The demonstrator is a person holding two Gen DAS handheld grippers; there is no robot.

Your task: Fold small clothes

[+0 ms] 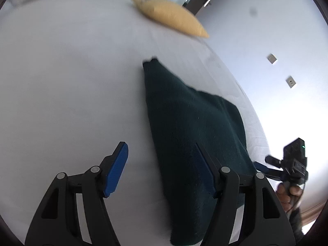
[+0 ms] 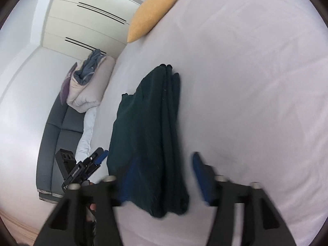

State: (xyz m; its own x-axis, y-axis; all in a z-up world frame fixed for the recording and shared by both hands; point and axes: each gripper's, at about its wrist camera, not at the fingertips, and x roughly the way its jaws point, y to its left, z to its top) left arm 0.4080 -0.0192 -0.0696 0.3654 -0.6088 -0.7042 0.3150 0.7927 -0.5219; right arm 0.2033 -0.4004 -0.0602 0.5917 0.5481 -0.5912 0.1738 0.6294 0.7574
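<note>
Nearest the cameras, the left hand-held gripper stands wide, one pad over bare bed, the other over the garment; nothing is pinched. The right hand-held gripper is likewise wide, straddling the garment's near end without pressing it. The dark green garment lies folded in layers near the bed's side edge. Risk: a pad snagging the knit on withdrawal could drag the stacked layers open or pull them toward the edge, beyond which lie floor and a sofa. Open sheet spreads on the far side; farthest, a yellow cushion sits well apart.
</note>
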